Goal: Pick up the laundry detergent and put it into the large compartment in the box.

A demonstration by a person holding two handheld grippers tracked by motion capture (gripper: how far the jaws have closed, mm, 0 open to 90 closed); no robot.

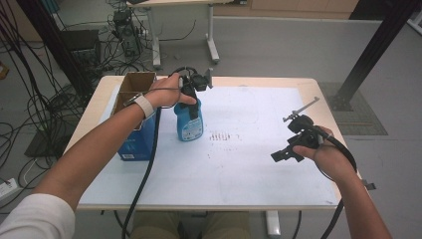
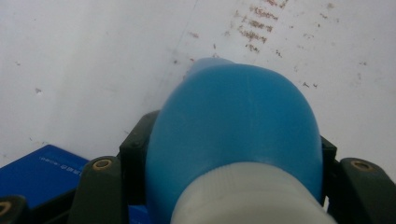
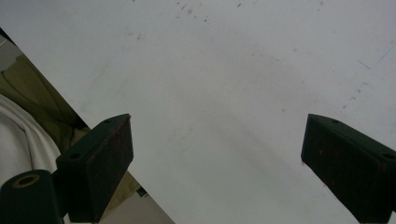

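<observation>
Blue bottle [image 1: 189, 121] stands upright directly under the left gripper [image 1: 190, 95], which is clamped on its neck. Right gripper [image 1: 287, 153] hangs released, well off to the side.

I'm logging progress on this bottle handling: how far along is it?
Done: the left gripper is shut on the neck of the blue bottle. In hand: the bottle stands upright on the table beside the open cardboard box. Left, probably: moving it, perhaps into the box. The right gripper waits open.
</observation>
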